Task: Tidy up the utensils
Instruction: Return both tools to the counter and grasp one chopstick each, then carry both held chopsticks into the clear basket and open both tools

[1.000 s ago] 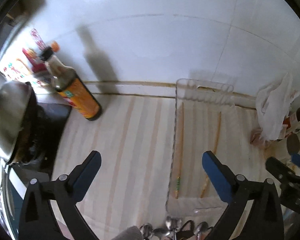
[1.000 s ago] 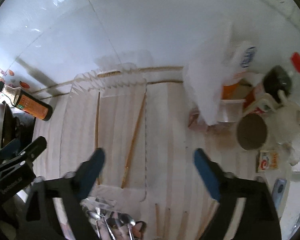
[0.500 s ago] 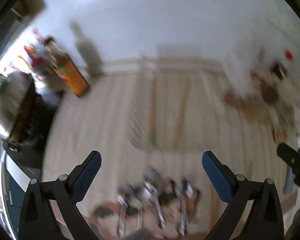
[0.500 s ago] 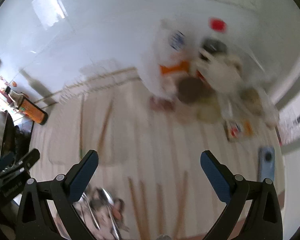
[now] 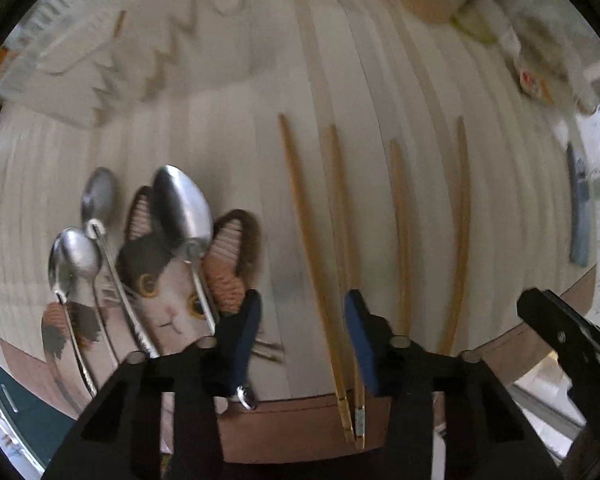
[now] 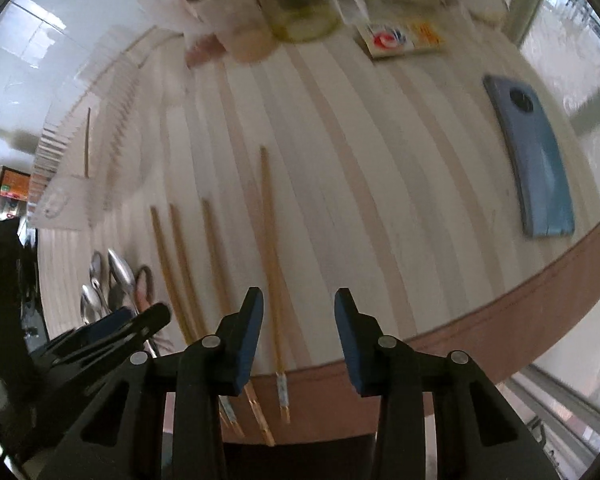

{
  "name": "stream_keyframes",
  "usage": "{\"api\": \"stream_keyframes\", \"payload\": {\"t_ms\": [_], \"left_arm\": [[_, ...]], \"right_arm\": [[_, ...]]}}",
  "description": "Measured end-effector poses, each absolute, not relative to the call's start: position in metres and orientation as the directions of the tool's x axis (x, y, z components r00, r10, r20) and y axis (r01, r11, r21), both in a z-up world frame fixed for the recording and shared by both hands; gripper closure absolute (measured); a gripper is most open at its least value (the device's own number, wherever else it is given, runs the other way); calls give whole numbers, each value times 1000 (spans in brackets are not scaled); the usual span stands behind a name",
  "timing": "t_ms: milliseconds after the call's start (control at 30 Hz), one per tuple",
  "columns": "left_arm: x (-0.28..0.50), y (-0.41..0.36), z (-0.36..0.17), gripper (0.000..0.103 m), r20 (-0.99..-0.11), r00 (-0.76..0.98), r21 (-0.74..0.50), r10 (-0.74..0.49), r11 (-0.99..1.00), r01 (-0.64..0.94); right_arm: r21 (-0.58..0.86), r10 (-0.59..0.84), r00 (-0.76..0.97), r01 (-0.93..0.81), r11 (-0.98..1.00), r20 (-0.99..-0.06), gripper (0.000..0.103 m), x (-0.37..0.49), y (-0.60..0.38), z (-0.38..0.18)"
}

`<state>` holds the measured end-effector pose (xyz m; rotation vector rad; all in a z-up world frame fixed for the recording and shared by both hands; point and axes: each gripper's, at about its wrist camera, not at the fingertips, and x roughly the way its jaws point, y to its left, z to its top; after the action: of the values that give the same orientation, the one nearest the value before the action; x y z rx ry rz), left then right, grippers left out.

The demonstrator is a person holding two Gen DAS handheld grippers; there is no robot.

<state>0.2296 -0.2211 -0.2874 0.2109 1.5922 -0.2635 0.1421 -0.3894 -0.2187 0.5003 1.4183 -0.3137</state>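
Several wooden chopsticks (image 5: 312,248) lie side by side on the striped mat near the table's front edge; they also show in the right wrist view (image 6: 270,248). Several metal spoons (image 5: 180,216) lie on a cat-face coaster (image 5: 168,292) to their left. My left gripper (image 5: 300,312) is open and low over the two left chopsticks, which run between its fingers. My right gripper (image 6: 298,308) is open and empty, with the rightmost chopstick beside its left finger. A clear organizer tray (image 6: 80,152) holding a chopstick lies far left.
A blue phone (image 6: 536,160) lies at the right on the mat. Jars and a clear container (image 6: 296,4) and a small packet (image 6: 400,38) crowd the back. The brown table edge (image 6: 500,320) runs just in front of both grippers.
Both grippers have swung down and back from the tray toward the table's front edge and now hover over the loose chopsticks. Their jaws have narrowed but stay open.
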Motion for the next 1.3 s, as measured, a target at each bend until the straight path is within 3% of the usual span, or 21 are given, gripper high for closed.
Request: {"api": "stream_keyframes", "payload": {"t_ms": [100, 133, 367, 400, 467, 867, 1300], "left_arm": [[228, -227, -291, 97, -1000, -16, -8, -3, 947, 321], [228, -227, -291, 98, -1000, -17, -6, 0, 946, 325], [221, -212, -289, 99, -1000, 2, 0, -1, 952, 306], [220, -211, -289, 99, -1000, 1, 0, -1, 952, 306], [217, -208, -288, 99, -1000, 5, 0, -1, 952, 307], [202, -179, -282, 98, -999, 22, -17, -26, 947, 321], [206, -183, -287, 98, -1000, 13, -20, -25, 946, 322]], "right_arm": [[151, 104, 123, 486, 861, -987, 64, 132, -384, -228], [157, 111, 122, 485, 861, -986, 64, 131, -382, -230], [118, 98, 69, 415, 902, -993, 67, 147, -353, -260], [105, 90, 57, 401, 910, -994, 80, 149, -350, -264], [56, 44, 40, 378, 924, -998, 96, 148, -344, -268], [-28, -13, -48, 319, 947, -999, 96, 111, -356, -276], [-49, -32, -59, 314, 948, -998, 96, 127, -355, -278]]}}
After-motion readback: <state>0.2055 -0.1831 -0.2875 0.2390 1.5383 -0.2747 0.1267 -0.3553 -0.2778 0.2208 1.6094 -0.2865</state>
